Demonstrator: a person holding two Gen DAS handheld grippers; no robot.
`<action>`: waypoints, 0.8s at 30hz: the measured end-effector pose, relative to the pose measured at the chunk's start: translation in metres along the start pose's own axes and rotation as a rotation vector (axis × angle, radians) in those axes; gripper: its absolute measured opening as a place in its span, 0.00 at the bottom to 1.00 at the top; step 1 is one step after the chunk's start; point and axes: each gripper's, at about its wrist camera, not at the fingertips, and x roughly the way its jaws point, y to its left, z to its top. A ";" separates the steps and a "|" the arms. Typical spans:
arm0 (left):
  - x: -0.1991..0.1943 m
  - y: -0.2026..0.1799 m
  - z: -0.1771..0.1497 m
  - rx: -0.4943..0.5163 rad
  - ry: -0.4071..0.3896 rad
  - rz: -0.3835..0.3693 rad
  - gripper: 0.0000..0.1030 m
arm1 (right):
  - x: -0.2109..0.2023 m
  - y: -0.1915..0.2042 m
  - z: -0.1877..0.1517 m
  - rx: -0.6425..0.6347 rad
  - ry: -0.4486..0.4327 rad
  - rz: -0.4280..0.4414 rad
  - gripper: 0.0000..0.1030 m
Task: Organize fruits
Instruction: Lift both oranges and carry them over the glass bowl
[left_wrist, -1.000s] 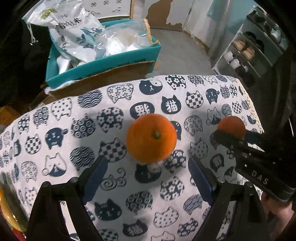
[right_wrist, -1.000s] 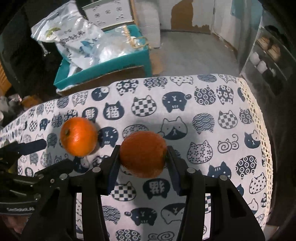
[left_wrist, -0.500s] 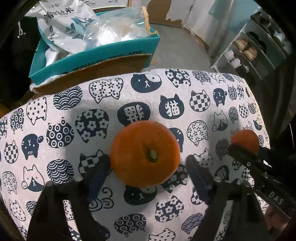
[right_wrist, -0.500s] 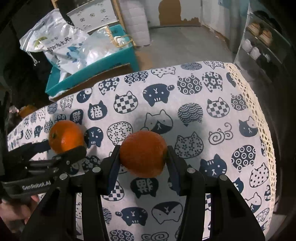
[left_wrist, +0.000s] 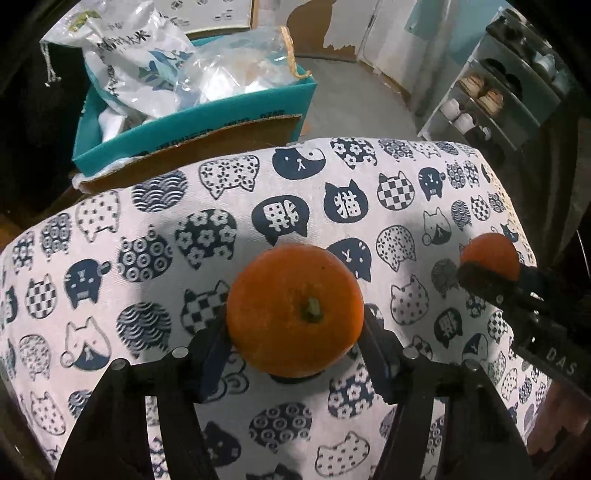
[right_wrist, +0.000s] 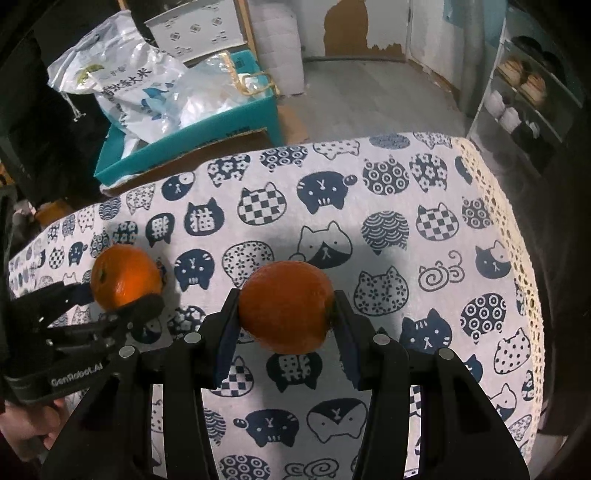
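Two round orange fruits, one per gripper, over a white tablecloth printed with navy cat heads (left_wrist: 155, 206).

Left wrist view: left gripper (left_wrist: 295, 332), black with two fingers, jaws closing around the stem-up orange (left_wrist: 295, 314), which sits between the pads at centre and appears to touch both. Right gripper (left_wrist: 491, 273) at 3 o'clock holds the second orange (left_wrist: 489, 253). Teal cardboard box (left_wrist: 207, 122) of plastic bags at 11 o'clock, beyond the cloth edge.

Right wrist view: right gripper (right_wrist: 286, 314) pinches the second orange (right_wrist: 286, 306) firmly at centre. Left gripper (right_wrist: 122, 295) at 9 o'clock, stem-up orange (right_wrist: 125, 277) in its jaws. Teal cardboard box (right_wrist: 192, 140) at 11 o'clock.
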 end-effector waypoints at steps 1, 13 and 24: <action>-0.004 0.000 -0.001 0.000 -0.007 0.003 0.64 | -0.003 0.002 0.000 -0.005 -0.004 0.001 0.46; -0.077 -0.007 -0.013 0.029 -0.114 0.034 0.64 | -0.058 0.027 -0.002 -0.057 -0.090 0.018 0.46; -0.145 -0.017 -0.038 0.065 -0.215 0.056 0.64 | -0.117 0.063 -0.006 -0.120 -0.164 0.056 0.46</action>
